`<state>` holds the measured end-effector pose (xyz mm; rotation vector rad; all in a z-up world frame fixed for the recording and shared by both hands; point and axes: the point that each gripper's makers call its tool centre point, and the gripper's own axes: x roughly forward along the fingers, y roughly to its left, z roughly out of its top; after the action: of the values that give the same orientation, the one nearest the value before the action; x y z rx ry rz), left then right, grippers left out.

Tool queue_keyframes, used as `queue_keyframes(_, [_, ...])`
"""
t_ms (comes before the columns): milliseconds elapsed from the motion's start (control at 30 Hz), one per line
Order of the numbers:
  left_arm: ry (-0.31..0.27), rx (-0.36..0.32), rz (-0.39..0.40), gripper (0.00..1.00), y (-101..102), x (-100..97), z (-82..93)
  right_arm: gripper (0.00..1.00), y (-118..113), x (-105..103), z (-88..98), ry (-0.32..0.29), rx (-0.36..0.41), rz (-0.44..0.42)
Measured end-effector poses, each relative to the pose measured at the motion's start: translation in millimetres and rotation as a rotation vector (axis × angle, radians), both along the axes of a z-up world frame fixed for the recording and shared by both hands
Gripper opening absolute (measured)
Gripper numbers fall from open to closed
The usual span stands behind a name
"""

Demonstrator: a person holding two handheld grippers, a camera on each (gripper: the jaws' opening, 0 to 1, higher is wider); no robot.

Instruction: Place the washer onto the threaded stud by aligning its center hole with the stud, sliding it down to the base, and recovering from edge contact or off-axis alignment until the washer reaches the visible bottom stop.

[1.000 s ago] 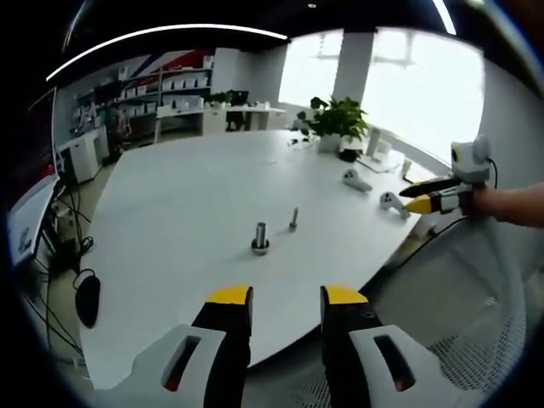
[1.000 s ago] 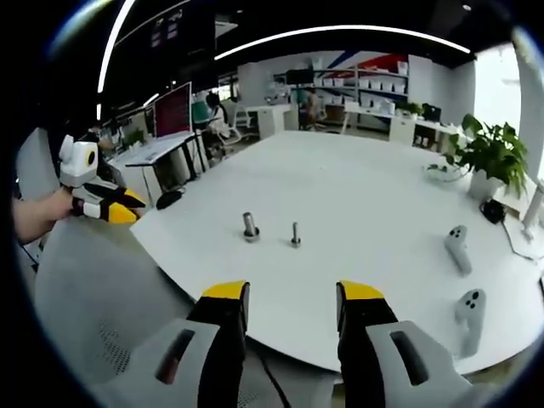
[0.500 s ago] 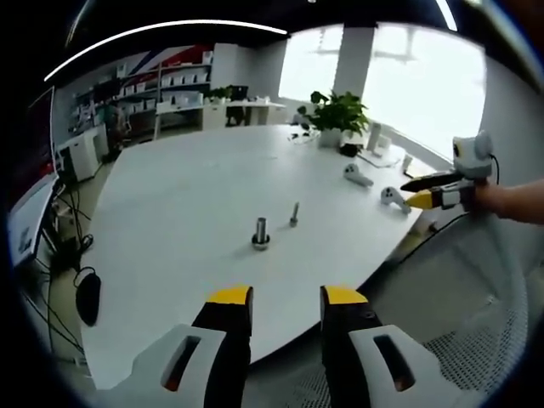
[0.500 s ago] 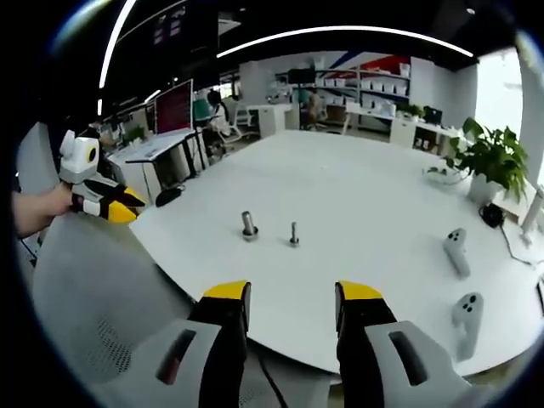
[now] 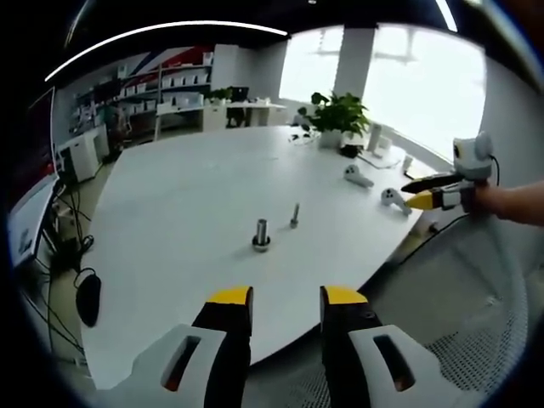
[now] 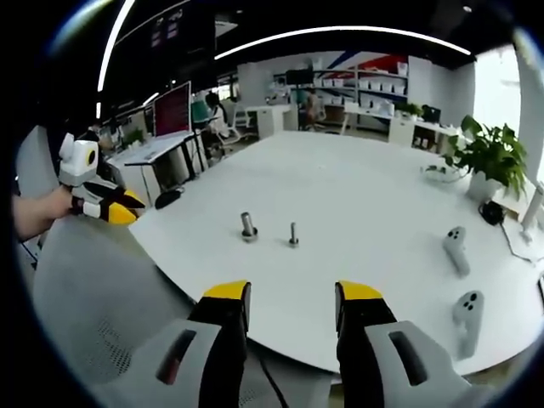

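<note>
White worktop (image 5: 187, 195) — stud (image 5: 294, 215), stout bolt (image 5: 260, 236). Both grippers (image 5: 286, 299) (image 6: 291, 295): fingers apart, empty, off the edge. Unchanged from earlier — task not begun.

Table (image 5: 187, 195) top: plain white, no pattern. Threaded stud (image 5: 294, 216) and the thicker stud with washer (image 5: 260, 236): grey metal. Left gripper (image 5: 285, 299): yellow jaw tips, black inner faces, pale grey bodies with dark slots; right gripper (image 6: 289, 293) the same. Two controllers (image 6: 462, 280): white. Potted plant (image 5: 339, 116): green leaves, white pot. Mesh chair (image 5: 476, 323): light grey, dotted weave. Monitor (image 6: 172, 109): red screen.
</note>
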<state>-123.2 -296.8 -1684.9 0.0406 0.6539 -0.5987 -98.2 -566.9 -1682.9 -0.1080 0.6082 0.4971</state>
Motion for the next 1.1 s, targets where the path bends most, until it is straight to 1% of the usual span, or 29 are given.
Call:
queue_keyframes(467, [0.001,-0.005,-0.006,0.3,-0.6,-1.4,-0.1,0.42,-0.6,-0.9,-2.3,0.01,-0.007,-0.002])
queue_keyframes(600, [0.001,-0.008,-0.008,0.3,-1.0,-1.0,0.0,0.42,-1.8,0.1,-1.0,0.009,0.006,-0.015])
queue_keyframes(767, [0.009,-0.005,-0.017,0.3,-2.0,-3.2,-1.8,0.42,0.4,-2.7,-3.9,0.019,-0.009,0.003])
queue_keyframes(933, [0.005,-0.006,-0.014,0.3,-1.9,-2.1,-0.8,0.42,-0.6,-1.9,-3.8,0.024,-0.005,-0.005])
queue_keyframes(1100, [0.002,-0.007,-0.016,0.3,-1.9,-2.0,-0.9,0.42,1.2,-3.0,-6.1,0.029,-0.018,0.011])
